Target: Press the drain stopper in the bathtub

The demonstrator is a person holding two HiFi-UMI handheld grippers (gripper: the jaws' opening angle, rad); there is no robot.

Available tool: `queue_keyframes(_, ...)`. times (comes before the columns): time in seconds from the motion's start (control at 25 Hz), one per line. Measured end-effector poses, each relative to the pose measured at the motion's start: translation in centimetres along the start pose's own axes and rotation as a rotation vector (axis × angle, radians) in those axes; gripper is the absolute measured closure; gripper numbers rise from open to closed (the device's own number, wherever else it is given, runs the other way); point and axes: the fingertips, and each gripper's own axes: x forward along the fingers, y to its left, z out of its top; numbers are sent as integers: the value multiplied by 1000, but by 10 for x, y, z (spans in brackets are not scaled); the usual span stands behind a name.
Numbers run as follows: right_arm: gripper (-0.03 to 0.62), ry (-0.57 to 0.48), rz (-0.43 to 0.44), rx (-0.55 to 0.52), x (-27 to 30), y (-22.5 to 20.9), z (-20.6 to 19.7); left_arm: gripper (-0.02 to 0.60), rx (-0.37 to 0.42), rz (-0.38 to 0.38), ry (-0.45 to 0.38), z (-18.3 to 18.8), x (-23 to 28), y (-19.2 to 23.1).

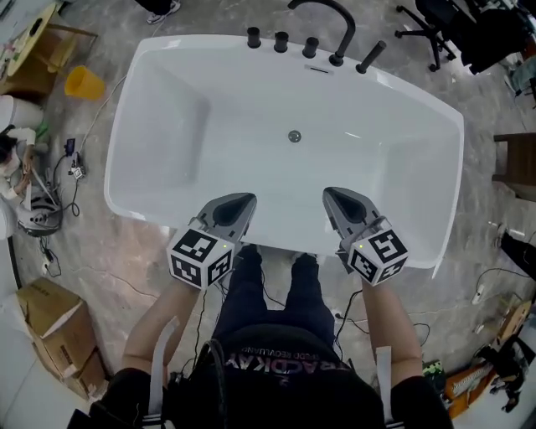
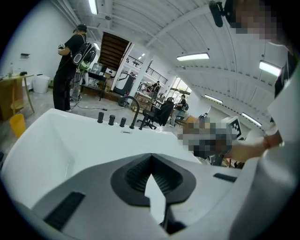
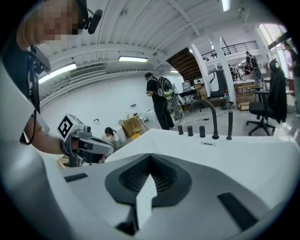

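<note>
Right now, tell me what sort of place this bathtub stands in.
Probably an open workshop or lab hall, not a bathroom: the bathtub stands on a floor with loose cables, cardboard boxes and an office chair around it.

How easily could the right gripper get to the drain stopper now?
Likely yes: the right gripper hangs at the near rim of the bathtub, with only bare tub floor between it and the drain stopper.

Workshop-lab hall: freestanding bathtub (image 1: 167, 126) on bare floor, cardboard boxes (image 1: 52, 323), office chair (image 1: 435, 25), ceiling strip lights (image 2: 193, 56).
</note>
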Motion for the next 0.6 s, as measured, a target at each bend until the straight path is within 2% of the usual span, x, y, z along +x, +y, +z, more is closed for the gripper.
queue_keyframes(0.12, 582, 50, 19, -42, 6, -20, -22, 577, 23, 25, 7, -15, 14, 0)
queue_keyframes(0.32, 582, 138, 44, -111, 21, -53, -57, 577, 131, 65, 30, -38, 32, 6)
queue_keyframes(0.6, 582, 249, 38, -171, 68, -98, -106, 577, 197, 32, 69, -71, 81, 26)
